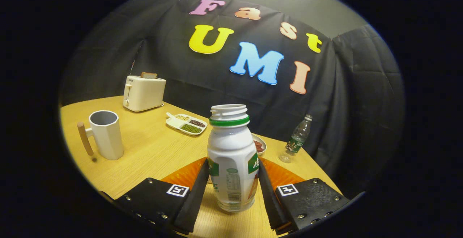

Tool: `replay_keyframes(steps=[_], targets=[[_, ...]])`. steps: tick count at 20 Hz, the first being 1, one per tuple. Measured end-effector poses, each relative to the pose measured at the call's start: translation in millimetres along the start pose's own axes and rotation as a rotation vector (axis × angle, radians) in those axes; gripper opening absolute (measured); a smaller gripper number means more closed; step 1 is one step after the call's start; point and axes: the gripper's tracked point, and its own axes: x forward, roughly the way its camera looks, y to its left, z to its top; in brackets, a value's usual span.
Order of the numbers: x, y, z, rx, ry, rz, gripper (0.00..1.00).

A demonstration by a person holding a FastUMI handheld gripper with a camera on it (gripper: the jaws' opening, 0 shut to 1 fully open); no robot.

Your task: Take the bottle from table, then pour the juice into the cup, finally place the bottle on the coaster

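Observation:
An uncapped white juice bottle (231,158) with a green neck ring and a label stands upright between my fingers. My gripper (233,164) is shut on the bottle, with both fingers pressing its sides at mid-height. An orange coaster (181,175) lies flat on the wooden table (152,151), just behind the bottle and partly hidden by it and my fingers. The bottle's base shows over bare wood on the near side of the coaster; whether it rests on the table I cannot tell. A white faceted cup (106,135) with a wooden handle stands well off to the left.
A cream toaster (143,92) with a slice of bread stands at the back left. A white divided dish of beans (186,123) lies beyond the bottle. A small bowl (261,145) peeks from behind the bottle. A clear water bottle (297,138) stands at the right near the table's edge.

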Motion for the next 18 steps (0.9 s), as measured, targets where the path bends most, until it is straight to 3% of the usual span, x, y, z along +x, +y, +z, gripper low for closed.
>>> replay_keyframes(steps=[5,18], targets=[[1.4,16.2,27.5,-0.164,-0.065,-0.007,0.74],[1.2,63.2,60.7,-0.407,-0.143,0.031,0.74]])
